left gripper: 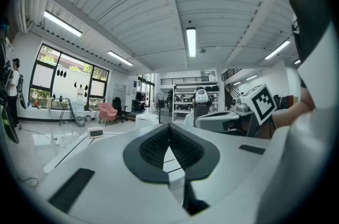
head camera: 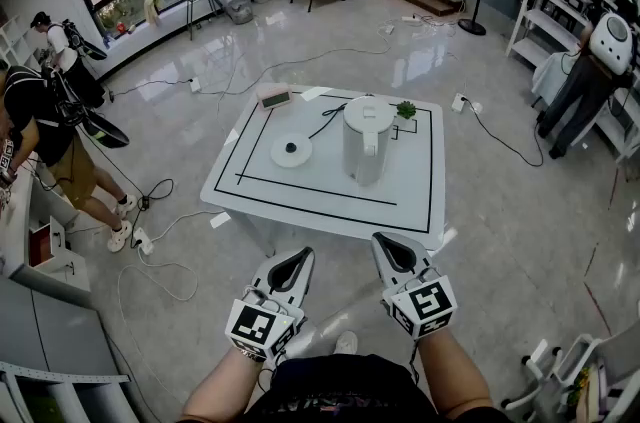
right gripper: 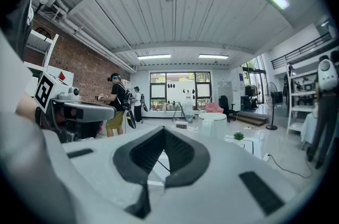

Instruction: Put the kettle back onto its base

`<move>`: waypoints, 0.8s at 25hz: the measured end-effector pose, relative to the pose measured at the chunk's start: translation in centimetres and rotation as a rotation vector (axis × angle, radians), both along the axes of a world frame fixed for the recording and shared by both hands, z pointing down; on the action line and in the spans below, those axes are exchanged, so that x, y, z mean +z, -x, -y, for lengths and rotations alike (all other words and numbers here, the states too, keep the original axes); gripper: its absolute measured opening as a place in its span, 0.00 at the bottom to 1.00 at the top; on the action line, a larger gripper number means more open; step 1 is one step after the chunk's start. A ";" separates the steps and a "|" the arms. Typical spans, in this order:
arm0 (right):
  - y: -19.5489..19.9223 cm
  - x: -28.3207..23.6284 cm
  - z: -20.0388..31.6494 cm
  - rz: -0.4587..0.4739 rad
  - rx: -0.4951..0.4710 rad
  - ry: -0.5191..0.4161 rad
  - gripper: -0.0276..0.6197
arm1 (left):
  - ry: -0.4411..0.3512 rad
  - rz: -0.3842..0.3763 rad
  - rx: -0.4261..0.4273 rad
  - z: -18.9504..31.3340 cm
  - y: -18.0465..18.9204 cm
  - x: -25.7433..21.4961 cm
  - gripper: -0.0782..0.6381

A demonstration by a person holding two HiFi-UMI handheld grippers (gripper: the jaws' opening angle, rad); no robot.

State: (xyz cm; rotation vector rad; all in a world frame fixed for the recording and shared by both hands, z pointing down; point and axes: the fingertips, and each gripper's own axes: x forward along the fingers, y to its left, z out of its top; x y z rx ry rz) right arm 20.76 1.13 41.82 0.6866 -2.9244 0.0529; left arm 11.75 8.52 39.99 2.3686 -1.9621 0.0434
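A white kettle (head camera: 366, 140) stands upright on the white table (head camera: 300, 190), right of its round white base (head camera: 291, 150), which has a dark centre and a black cord running back. Kettle and base are apart. My left gripper (head camera: 298, 260) and right gripper (head camera: 386, 246) hover side by side in front of the table's near edge, both shut with nothing between the jaws. In the left gripper view the left gripper (left gripper: 170, 130) looks over the table toward the kettle (left gripper: 146, 119). The right gripper (right gripper: 163, 134) looks at the kettle (right gripper: 212, 123) too.
A small digital clock (head camera: 274, 97) and a little green plant (head camera: 406, 110) sit at the table's far edge. Black tape lines frame the tabletop. Cables trail across the shiny floor (head camera: 203, 83). People stand at the left (head camera: 45, 126) and shelving at the right (head camera: 580, 1).
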 end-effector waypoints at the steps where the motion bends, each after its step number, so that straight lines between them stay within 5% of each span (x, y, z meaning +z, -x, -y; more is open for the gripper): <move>1: 0.0 0.0 0.0 -0.001 0.000 0.000 0.04 | 0.000 -0.001 0.000 0.0 -0.1 0.0 0.11; 20: -0.6 -1.1 1.2 0.060 -0.013 -0.014 0.05 | -0.005 -0.009 -0.022 1.5 -0.1 -0.3 0.18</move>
